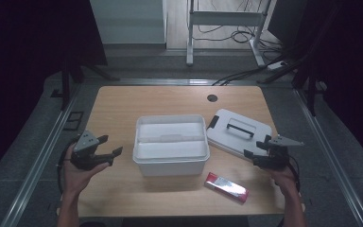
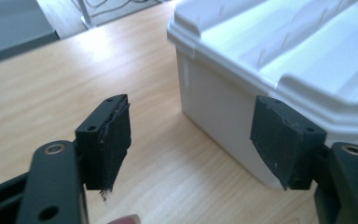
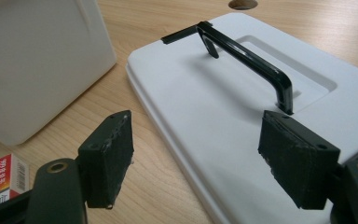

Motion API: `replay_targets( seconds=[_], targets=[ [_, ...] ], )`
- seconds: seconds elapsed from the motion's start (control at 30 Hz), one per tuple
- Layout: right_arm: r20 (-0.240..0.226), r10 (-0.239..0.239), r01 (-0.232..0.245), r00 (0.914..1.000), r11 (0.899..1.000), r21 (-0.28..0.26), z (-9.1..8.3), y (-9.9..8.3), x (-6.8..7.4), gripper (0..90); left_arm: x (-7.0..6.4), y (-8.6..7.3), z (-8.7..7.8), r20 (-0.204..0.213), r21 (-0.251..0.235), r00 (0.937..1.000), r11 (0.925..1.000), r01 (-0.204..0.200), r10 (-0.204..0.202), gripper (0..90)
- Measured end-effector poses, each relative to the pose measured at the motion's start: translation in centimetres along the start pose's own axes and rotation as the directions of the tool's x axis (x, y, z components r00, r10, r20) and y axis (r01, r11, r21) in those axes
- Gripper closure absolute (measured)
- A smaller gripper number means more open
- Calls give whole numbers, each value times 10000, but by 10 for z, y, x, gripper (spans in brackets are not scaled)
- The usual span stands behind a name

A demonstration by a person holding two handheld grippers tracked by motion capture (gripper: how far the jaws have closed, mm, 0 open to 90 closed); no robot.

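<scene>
In the middle of the bench sits the white storage box (image 1: 171, 144), open on top with a tray-like insert inside, and nothing's touching it yet. Its lid (image 1: 236, 132), the flat white one with the black handle (image 1: 240, 128), lies flat just beside the box toward the right edge. A red packet (image 1: 226, 187) lies near the front edge, between the box and the right front corner.

The left gripper (image 1: 108, 149) hovers off the box's left side, jaws spread wide and empty; in the left gripper view the box corner (image 2: 223, 121) is right there between the jaws but not pinched. The right gripper (image 1: 257, 147) hangs at the lid's near edge, also wide open, holding nothing.

Looks to me like the very start: either the packet goes in the box or the lid goes back on. Next move probably means the right gripper closing in on the handle or swinging back to the packet, while the left steadies the box.
</scene>
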State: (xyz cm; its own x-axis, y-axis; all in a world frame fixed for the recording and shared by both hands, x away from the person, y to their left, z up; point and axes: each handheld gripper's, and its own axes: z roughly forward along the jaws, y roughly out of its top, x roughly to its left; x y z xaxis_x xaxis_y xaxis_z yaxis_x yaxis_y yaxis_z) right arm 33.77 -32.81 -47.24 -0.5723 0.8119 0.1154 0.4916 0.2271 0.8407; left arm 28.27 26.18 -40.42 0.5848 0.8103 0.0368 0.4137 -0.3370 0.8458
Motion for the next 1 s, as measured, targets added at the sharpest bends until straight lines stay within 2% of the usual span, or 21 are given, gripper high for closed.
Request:
replay_targets(
  seconds=[0.23, 0.33, 0.43, 0.57, 0.6, 0.63, 0.67, 0.8, 0.87, 0.9, 0.97, 1.0],
  targets=[
    [98, -23, 21, 9999, 9998, 210, 3, -1, 0, 260, 8, 14, -7, 245, -214, 9996, 9997, -134, 140, 313],
    [102, -100, 97, 9999, 9996, 263, 6, -1, -1, 262, 12, 24, -12, 555, -313, 9982, 9993, -208, 226, 313],
    [99, -111, 108, 9999, 9995, 297, 7, -1, -1, 263, 14, 29, -13, 689, -404, 9974, 9990, -199, 226, 309],
    [106, -123, 120, 9999, 9995, 291, 6, -1, -1, 265, 15, 42, -14, 814, -429, 9954, 9980, -467, 501, 305],
    [107, -120, 117, 9999, 9996, 260, 5, -1, -2, 267, 14, 49, -14, 985, -414, 9925, 9968, -683, 721, 302],
    [107, -120, 117, 9999, 9996, 260, 5, -1, -2, 267, 14, 49, -14, 985, -414, 9925, 9968, -683, 721, 300],
    [134, -110, 106, 9999, 9996, 266, 5, -1, -3, 267, 12, 55, -13, 1038, -375, 9902, 9952, -902, 937, 300],
    [159, -95, 90, 9998, 9995, 302, 5, -2, -4, 268, 10, 63, -10, 1192, -267, 9853, 9924, -1198, 1222, 297],
    [159, -108, 103, 9998, 9994, 331, 5, -2, -5, 268, 9, 70, -7, 1355, -113, 9797, 9890, -1475, 1477, 294],
    [159, -108, 103, 9998, 9994, 331, 5, -2, -5, 268, 9, 70, -7, 1355, -113, 9797, 9890, -1475, 1477, 294],
    [158, -124, 118, 9998, 9993, 365, 5, -2, -5, 268, 7, 75, -5, 1445, -70, 9757, 9861, -1657, 1650, 291],
    [158, -124, 118, 9998, 9993, 365, 5, -2, -5, 268, 6, 79, -4, 1553, -66, 9716, 9837, -1798, 1787, 291]
  ],
)
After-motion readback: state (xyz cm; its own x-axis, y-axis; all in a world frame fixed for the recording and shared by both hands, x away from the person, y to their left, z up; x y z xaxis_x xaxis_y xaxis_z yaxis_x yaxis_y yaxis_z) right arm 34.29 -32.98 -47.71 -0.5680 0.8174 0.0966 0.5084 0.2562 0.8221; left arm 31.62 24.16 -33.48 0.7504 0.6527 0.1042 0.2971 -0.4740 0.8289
